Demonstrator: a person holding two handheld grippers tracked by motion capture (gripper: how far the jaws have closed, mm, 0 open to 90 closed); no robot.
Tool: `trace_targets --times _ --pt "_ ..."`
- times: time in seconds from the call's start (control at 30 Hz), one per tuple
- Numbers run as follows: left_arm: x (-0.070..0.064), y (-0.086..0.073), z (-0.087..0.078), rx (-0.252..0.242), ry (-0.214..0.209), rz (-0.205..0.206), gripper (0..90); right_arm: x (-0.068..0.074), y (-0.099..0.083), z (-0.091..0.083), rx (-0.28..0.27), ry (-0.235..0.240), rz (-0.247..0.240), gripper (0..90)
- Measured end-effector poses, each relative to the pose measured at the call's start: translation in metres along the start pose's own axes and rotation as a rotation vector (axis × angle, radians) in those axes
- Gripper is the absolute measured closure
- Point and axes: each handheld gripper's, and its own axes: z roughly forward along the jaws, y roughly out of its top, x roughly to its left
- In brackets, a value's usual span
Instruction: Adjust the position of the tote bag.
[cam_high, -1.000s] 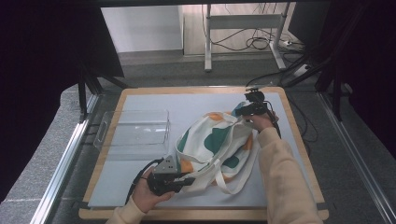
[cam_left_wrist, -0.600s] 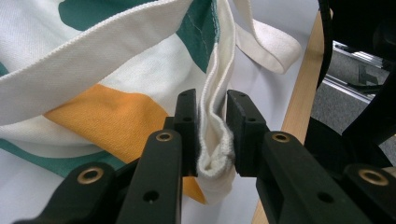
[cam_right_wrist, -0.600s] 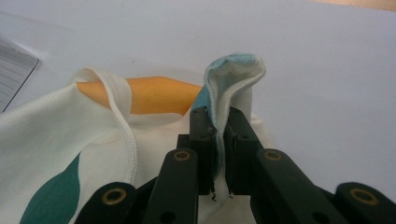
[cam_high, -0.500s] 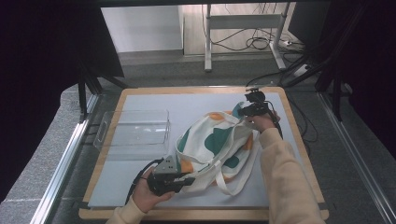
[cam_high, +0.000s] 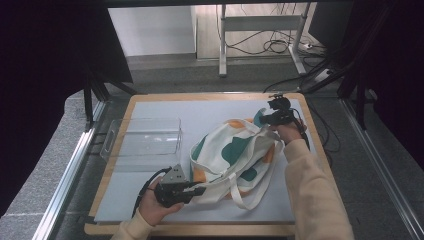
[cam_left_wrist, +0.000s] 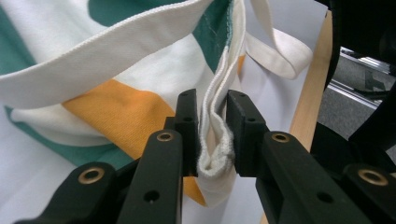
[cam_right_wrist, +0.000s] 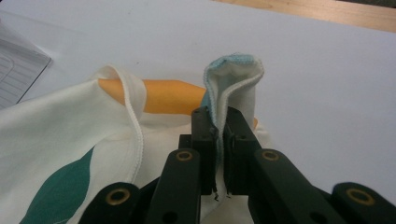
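Cream canvas bag (cam_high: 235, 155) is pinched at opposite corners by left hand-held gripper (cam_left_wrist: 212, 140) and right hand-held gripper (cam_right_wrist: 219, 140).

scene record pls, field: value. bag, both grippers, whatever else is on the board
bag: tote bag, cream with green and orange patches, lying crumpled on the white mat
left gripper: shut on a folded edge of the bag, near corner
right gripper: shut on a fold of the bag's far corner
straps: loose, one loop trailing toward the near edge
clear tray: left of the bag, apart from it, looks empty
board: wooden frame around the mat
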Motion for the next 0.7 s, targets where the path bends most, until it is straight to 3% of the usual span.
trace_targets --times 0.4,0.7 --pt "0.014 0.002 -0.009 -0.014 0.046 -0.016 76.1 -0.011 -0.027 -0.032 -0.044 0.006 0.015 84.5" --pt "0.025 0.006 -0.010 -0.009 0.076 -0.020 76.2 -0.012 -0.047 -0.054 -0.089 0.005 0.006 84.7"
